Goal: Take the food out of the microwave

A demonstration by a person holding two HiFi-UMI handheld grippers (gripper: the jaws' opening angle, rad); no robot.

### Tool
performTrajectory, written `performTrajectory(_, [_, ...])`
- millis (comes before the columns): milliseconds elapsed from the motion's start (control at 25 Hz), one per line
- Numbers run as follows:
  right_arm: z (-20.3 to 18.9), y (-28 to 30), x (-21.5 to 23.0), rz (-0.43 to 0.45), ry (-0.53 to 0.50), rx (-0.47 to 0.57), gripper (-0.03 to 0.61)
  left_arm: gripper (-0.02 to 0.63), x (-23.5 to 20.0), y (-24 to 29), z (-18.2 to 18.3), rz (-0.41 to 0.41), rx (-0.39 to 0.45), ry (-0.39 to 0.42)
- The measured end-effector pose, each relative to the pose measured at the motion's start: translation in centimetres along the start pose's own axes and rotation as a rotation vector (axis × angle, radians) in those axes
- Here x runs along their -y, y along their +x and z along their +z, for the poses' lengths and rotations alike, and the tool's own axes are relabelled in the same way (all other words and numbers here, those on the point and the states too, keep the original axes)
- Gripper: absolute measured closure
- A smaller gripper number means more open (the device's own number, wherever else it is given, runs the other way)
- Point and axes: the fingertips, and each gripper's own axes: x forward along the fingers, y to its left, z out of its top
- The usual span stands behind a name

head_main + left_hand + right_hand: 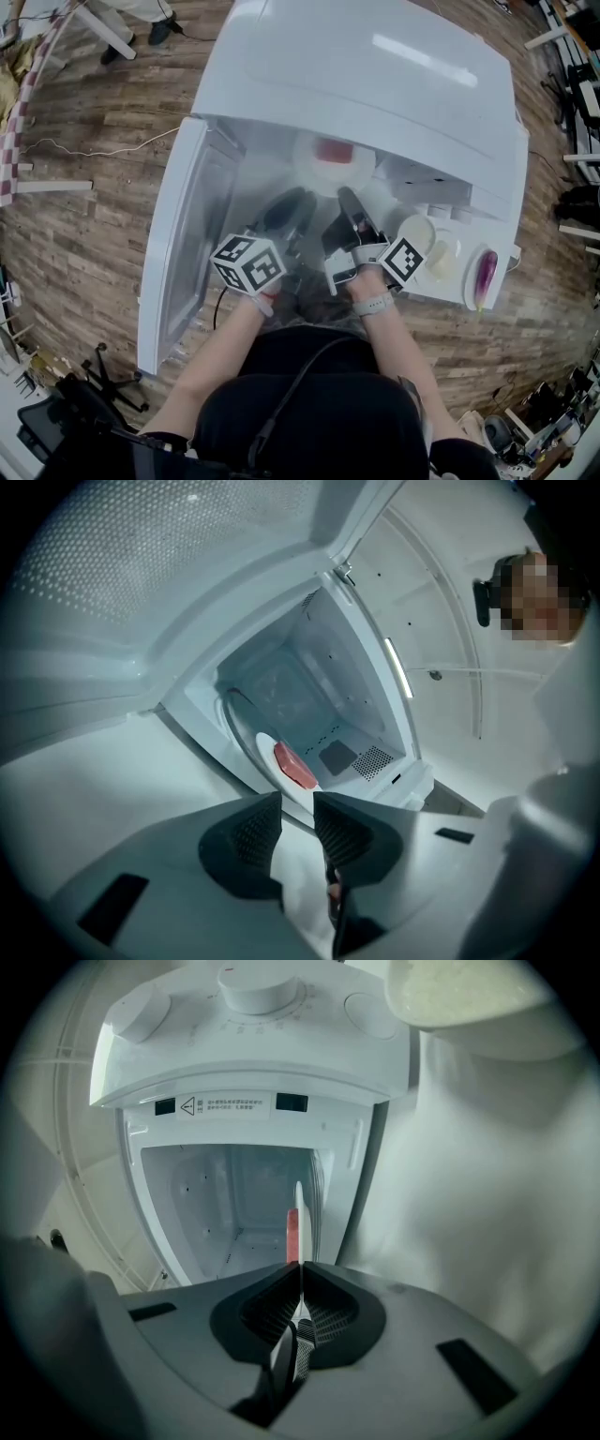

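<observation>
The white microwave (375, 84) stands with its door (187, 244) swung out to the left. Inside lies a white plate (323, 173) with a red piece of food (333, 150) on it. My right gripper (345, 195) reaches into the cavity and is shut on the plate's near rim. In the right gripper view the plate (298, 1206) shows edge-on with the food (292, 1237) on its left, running into the right gripper (300, 1288). My left gripper (298, 199) is beside it. The left gripper (298, 822) is open by a narrow gap, just short of the plate (267, 752) and food (295, 766).
To the right of the microwave's opening are a white bowl (415, 232), a pale item (441, 258) and a purple eggplant (485, 278) on a dish. Knobs (258, 993) sit above the cavity. A wooden floor surrounds the unit, with an office chair base (112, 380) at lower left.
</observation>
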Motion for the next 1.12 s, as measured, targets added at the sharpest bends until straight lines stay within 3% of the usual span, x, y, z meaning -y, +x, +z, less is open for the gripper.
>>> performTrajectory(400, [-0.8,-1.0,0.1,0.018,0.006,-0.029,0.549,0.517,-0.3,0.0,-0.3,-0.021,0.013,-0.161])
performTrajectory(560, [-0.8,-1.3,0.0,0.021,-0.008,-0.041,0.549,0.517,-0.2,0.1,-0.2,-0.046,0.026,-0.267])
performTrajectory(840, [-1.4,-1.7,0.0,0.031,-0.013,-0.063,0.549,0.518,-0.4,0.2,-0.3,-0.063,0.032,-0.322])
performTrajectory(1120, [-1.4,-1.7,0.0,0.010,-0.069,-0.082,0.549,0.561,-0.4,0.1,-0.6,-0.067,0.038,-0.369])
